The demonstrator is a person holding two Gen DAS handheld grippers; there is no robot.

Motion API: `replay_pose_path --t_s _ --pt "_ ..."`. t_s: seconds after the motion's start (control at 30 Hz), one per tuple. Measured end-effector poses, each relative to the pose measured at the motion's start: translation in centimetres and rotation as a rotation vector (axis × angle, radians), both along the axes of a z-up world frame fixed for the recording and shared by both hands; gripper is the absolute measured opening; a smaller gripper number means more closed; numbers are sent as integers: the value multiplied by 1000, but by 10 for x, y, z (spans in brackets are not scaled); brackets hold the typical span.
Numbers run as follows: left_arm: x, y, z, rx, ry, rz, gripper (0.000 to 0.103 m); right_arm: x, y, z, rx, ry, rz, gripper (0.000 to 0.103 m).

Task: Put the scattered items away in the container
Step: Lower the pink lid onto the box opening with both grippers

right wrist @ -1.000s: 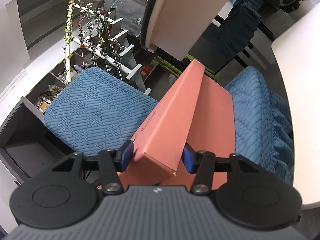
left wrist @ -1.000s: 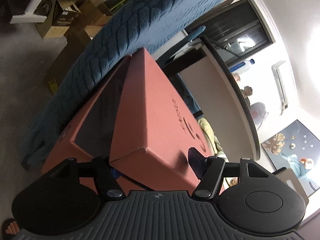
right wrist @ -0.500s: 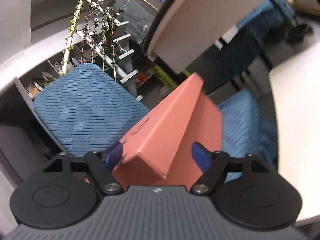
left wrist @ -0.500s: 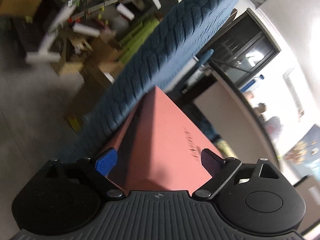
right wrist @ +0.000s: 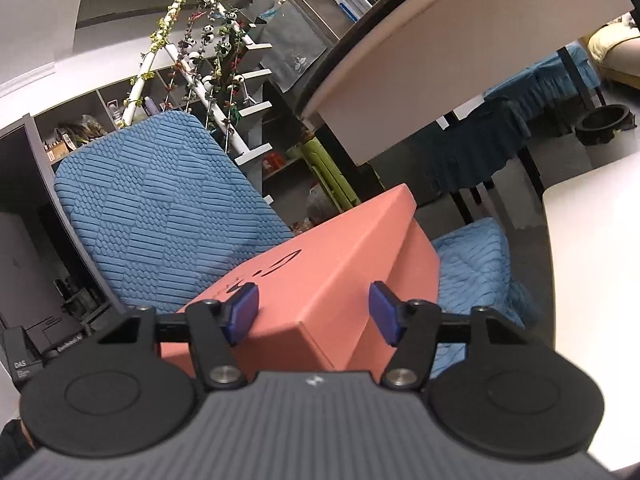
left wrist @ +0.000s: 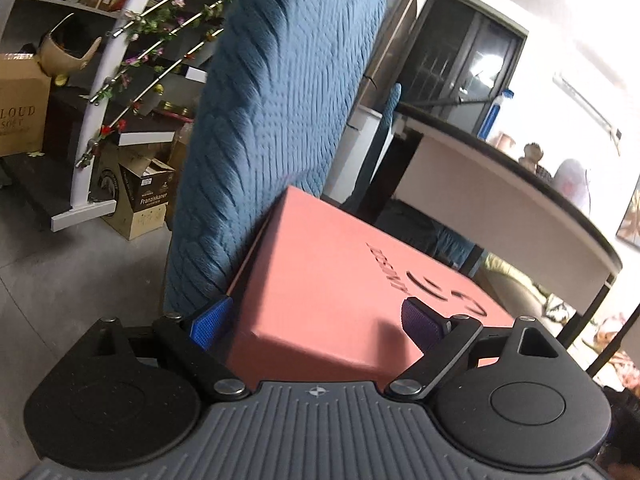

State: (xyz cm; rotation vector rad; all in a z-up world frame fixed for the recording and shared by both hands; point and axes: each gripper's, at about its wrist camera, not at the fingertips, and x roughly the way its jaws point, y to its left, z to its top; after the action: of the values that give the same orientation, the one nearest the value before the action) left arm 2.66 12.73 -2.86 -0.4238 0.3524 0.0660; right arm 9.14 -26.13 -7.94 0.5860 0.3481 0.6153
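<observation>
Pink box [left wrist: 352, 280], lid [right wrist: 320, 280] on and sitting slightly askew in the right view, rests on a blue chair [right wrist: 160, 208] seat, against the backrest. Left tongs [left wrist: 316, 326] spread wide, one pad on each side of the box's near corner, grasping nothing. Right tongs [right wrist: 314, 312] likewise released, pads astride the lid's corner; contact cannot be confirmed. Beyond the box: a round counter [right wrist: 440, 40]. Left of the chair: a garlanded white rack [left wrist: 104, 92] and cartons [left wrist: 140, 200].
</observation>
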Motion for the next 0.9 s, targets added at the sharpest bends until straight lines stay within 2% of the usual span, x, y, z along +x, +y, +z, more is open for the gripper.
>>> replay_pose_path --t_s 0.23,0.3,0.4,0.6,0.9 --pt "-1 7 -2 1 6 32 92 -2 8 1 0 6 14 61" --pt "1 15 -5 -32 43 27 92 -3 12 2 -9 1 18 61" --pt "1 25 -8 -54 46 24 92 -5 14 3 -22 -6 18 61" --pt "1 11 -7 67 40 16 92 -6 15 2 -24 -7 23 60" --pt "-2 13 -8 64 39 -8 92 -11 11 4 -14 10 33 57"
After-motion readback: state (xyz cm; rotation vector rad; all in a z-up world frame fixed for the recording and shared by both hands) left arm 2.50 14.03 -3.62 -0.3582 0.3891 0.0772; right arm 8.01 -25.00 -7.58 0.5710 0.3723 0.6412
